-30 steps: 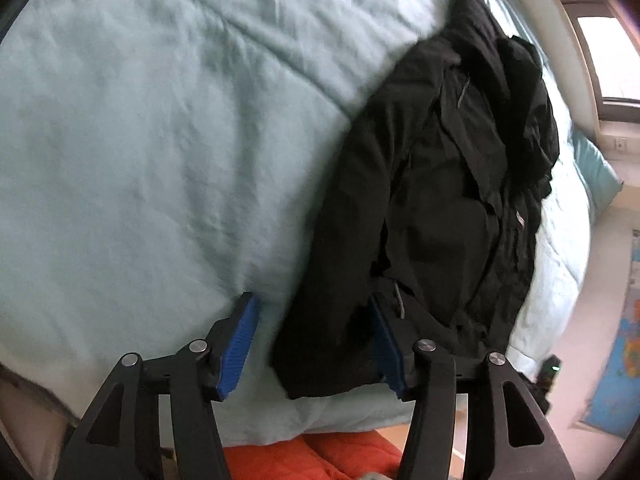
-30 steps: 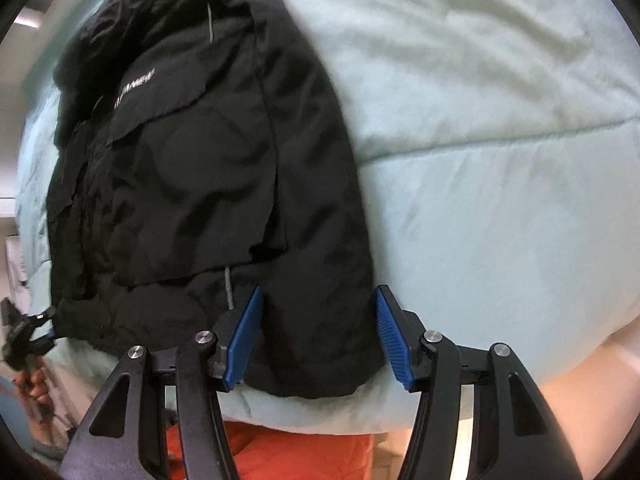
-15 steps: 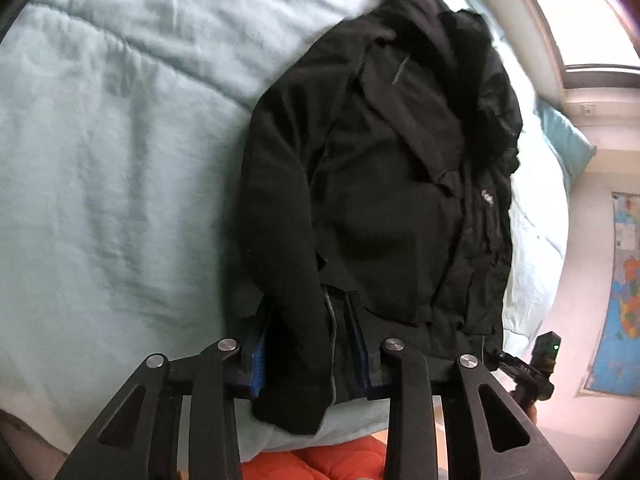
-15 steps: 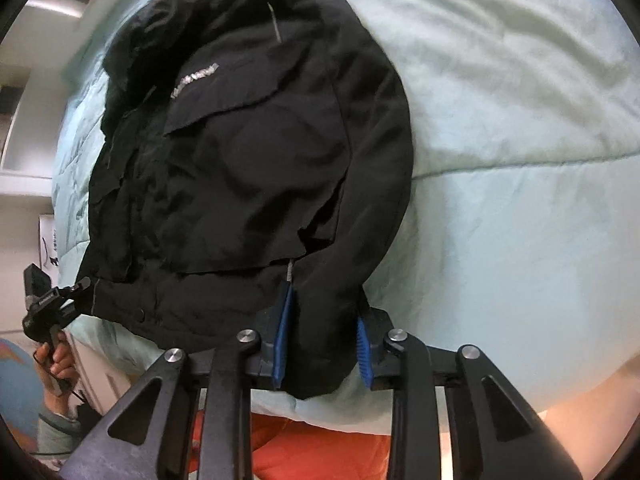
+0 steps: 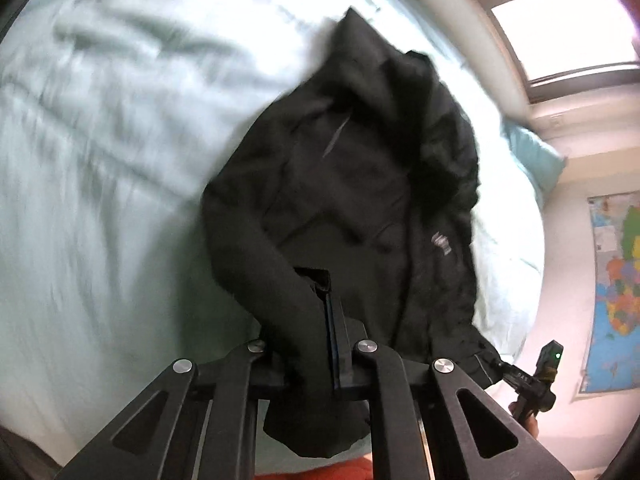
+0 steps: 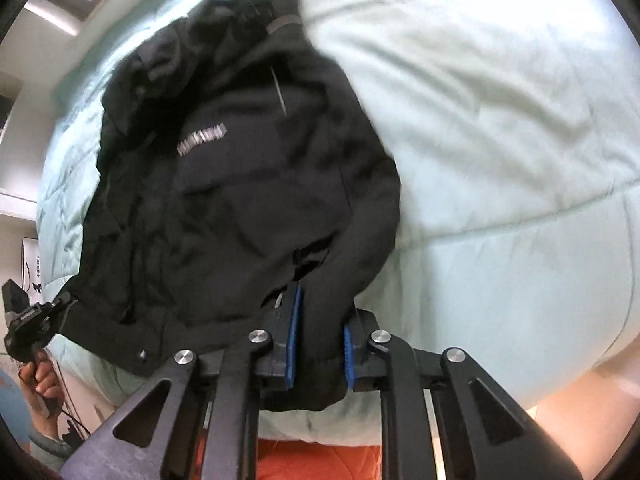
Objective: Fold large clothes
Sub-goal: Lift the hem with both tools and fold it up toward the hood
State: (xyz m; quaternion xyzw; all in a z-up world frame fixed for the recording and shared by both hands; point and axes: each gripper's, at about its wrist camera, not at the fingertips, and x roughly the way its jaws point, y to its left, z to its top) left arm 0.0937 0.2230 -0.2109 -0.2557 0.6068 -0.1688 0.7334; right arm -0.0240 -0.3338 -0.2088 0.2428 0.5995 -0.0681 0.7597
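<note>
Left tool [image 5: 308, 344]: we clamped it fully on the cuff end of one sleeve [image 5: 280, 292] of the black jacket [image 5: 360, 200], the fabric bunched between the pads and the cuff hanging below the jaws. Right tool [image 6: 318, 344]: its jaws were closing, with the blue pads [image 6: 293, 340] pressed on either side of the other sleeve [image 6: 348, 248], whose cuff hung out beneath them. We held both tools pointing steeply down at the bed.

Jacket: it lay front side up on the pale green quilt [image 5: 100, 160] of the bed, hood [image 6: 240, 20] toward the far end, a light logo [image 6: 202, 140] on the chest and a short reflective strip [image 6: 280, 92] near the shoulder. Both sleeves were drawn up off the quilt toward the tools, while the body of the jacket rested on the bed with its hem near the closer edge.

Surroundings: an orange cover [image 6: 320, 460] showed below the quilt's edge. In the left wrist view a window [image 5: 560, 20] and a coloured wall map [image 5: 616, 280] stood beyond the bed, and a teal pillow [image 5: 532, 156] lay at its far corner. Each view caught the opposite tool at its margin; in the right wrist view the hand [image 6: 40, 376] gripping the left one was visible. Both views were blurred.
</note>
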